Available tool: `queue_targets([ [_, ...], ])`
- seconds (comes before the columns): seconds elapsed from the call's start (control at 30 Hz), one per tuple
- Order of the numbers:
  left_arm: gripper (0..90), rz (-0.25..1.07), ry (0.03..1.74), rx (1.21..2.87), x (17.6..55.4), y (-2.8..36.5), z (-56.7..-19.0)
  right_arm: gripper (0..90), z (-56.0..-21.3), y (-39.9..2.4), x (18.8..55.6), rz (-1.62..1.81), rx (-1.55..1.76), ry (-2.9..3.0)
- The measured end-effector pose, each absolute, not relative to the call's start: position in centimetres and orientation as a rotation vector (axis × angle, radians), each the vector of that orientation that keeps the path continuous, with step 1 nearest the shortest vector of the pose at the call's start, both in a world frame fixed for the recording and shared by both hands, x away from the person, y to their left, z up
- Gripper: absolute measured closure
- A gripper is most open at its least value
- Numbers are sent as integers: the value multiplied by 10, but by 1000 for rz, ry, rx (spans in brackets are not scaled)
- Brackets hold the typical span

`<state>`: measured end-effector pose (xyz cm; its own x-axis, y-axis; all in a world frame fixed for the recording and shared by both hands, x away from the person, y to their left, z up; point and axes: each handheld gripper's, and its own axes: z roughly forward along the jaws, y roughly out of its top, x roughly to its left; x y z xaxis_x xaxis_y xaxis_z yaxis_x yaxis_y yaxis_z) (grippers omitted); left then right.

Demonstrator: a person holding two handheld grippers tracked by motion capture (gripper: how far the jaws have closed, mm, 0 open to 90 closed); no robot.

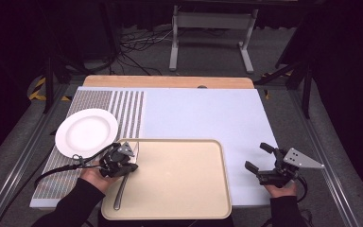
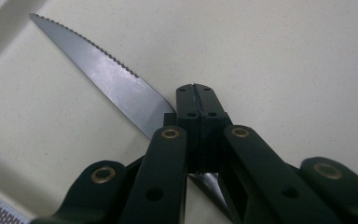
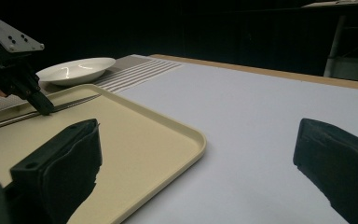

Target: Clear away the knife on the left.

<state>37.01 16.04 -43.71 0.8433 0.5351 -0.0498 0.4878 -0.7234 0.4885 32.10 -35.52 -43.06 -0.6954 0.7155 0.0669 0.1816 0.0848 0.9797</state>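
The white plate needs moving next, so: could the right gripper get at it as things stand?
Probably not easily: the right gripper sits across the tray from the white plate, with the left gripper, shut on the knife, between.

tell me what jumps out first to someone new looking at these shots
The left gripper, at the left end of the beige tray, is shut on a serrated knife that lies on the tray. A white plate sits on the striped mat beyond it. The right gripper rests open on the pale table cover, right of the tray.

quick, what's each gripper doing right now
left gripper: closed on the knife, over the tray.
right gripper: open, holding nothing, beside the tray.
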Motion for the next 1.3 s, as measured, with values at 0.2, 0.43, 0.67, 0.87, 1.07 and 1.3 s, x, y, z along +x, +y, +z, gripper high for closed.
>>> queue_targets([
  [0.2, 900, 109, 793, 2490, 371, 172, -438, 17, -430, -356, 321, 1647, 879, 1934],
  [0.43, 900, 102, 833, 2476, 368, 182, -439, 17, -430, -355, 321, 1648, 882, 1934],
  [0.67, 900, 108, 819, 2479, 368, 184, -439, 17, -431, -355, 321, 1645, 881, 1937],
  [0.87, 689, 110, 771, 2419, 367, 186, -433, 17, -431, -355, 321, 1646, 881, 1937],
  [1.07, 464, 97, 721, 2335, 366, 191, -423, 17, -431, -356, 321, 1650, 883, 1934],
  [1.3, 267, 119, 694, 2265, 364, 199, -415, 17, -430, -355, 321, 1655, 881, 1929],
])
